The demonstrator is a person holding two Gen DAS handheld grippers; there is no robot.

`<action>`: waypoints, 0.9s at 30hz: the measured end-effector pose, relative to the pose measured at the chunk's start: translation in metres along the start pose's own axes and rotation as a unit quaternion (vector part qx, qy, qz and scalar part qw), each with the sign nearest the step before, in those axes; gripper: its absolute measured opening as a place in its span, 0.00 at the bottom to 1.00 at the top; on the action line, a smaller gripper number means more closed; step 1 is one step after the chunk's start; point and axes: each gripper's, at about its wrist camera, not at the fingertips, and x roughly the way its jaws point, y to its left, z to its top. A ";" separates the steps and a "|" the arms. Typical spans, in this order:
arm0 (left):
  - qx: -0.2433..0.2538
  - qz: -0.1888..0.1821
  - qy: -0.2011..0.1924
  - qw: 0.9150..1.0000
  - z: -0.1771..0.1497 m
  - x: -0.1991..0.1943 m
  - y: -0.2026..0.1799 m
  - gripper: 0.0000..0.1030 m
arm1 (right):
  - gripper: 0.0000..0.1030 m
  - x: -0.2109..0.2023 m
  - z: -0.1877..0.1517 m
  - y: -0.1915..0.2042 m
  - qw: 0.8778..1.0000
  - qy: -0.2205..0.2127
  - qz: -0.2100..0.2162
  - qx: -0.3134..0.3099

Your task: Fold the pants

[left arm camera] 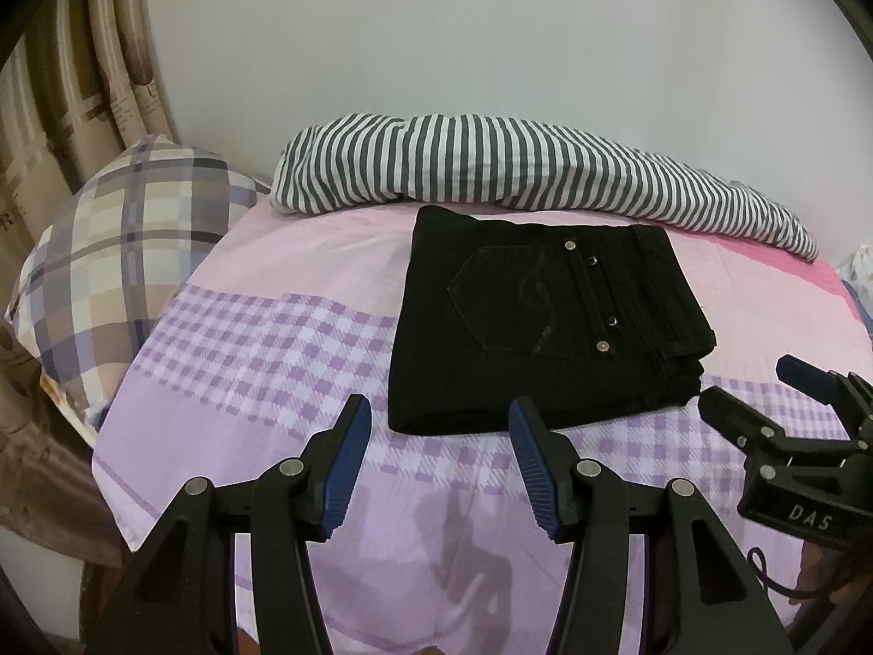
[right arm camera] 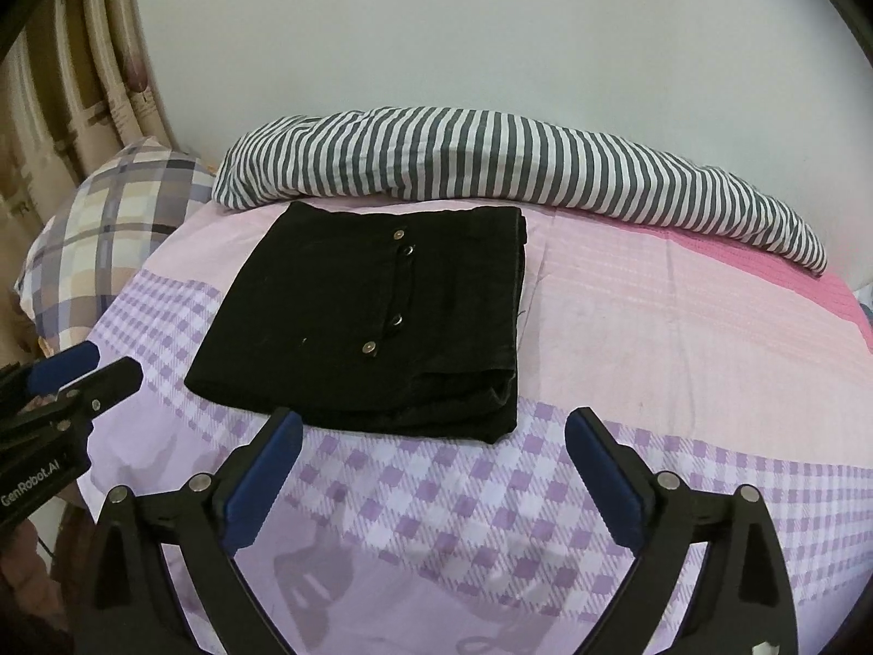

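Pants folded square on bed. Both tools empty: left tool half-wide, right tool wide. Folding looks done; next, withdraw.

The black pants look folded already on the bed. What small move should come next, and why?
Probably draw both grippers back from the black pants. They lie as a compact rectangle on the bed sheet. The left gripper and right gripper are open and empty, near the pants' front edge, so nothing seems left to grasp.
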 end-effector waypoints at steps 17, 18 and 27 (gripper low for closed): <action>0.007 0.007 -0.010 1.000 -0.005 -0.008 -0.004 0.52 | 0.93 -0.001 -0.005 0.005 1.000 0.006 0.009 0.003; 0.009 0.006 -0.009 1.000 -0.004 -0.006 -0.004 0.52 | 0.93 0.000 -0.005 0.005 1.000 0.006 0.009 0.004; 0.009 0.004 -0.005 1.000 -0.005 -0.003 -0.004 0.52 | 0.93 -0.002 -0.003 0.005 1.000 0.004 0.009 0.005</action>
